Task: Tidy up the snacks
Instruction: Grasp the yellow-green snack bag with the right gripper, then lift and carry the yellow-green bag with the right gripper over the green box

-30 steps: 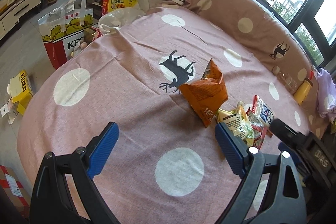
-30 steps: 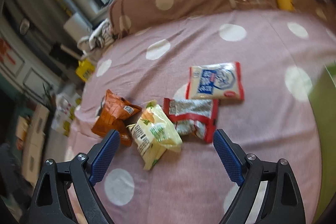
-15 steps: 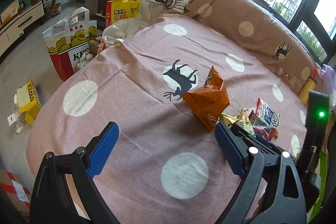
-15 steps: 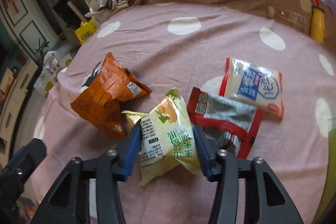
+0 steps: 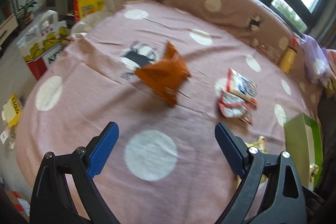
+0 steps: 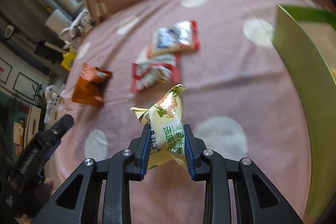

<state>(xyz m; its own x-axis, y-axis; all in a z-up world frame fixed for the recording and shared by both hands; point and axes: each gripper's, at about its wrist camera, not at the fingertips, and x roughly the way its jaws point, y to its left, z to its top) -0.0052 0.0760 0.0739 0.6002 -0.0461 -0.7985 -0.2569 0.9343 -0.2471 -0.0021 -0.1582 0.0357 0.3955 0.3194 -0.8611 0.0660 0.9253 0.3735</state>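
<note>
Over the pink polka-dot bedspread (image 5: 88, 102), in my left wrist view, the left gripper (image 5: 167, 152) hangs with its blue pads spread wide and nothing between them; only a white dot of the cloth lies under the gap. Ahead of it an orange snack bag (image 5: 162, 77) sits crumpled beside the deer print, one corner tipped up toward the headboard. To its right two red-edged packets (image 5: 238, 96) overlap, and a green box (image 5: 302, 148) stands open at the right edge. A yellow bottle (image 5: 288, 57) leans at the cushion, and shopping bags sit on the floor at the left.

In my right wrist view, the right gripper (image 6: 167, 147) is clamped on a pale yellow-green snack bag (image 6: 167, 121), lifted clear of the bedspread (image 6: 231, 81). The bag's long axis runs away from me along the fingers, its crimped top pointing toward the red-edged packets (image 6: 166, 58). The orange bag (image 6: 89, 85) lies to the left, the green box wall (image 6: 302, 68) close on the right, and the left gripper's body (image 6: 42, 146) shows at lower left.
</note>
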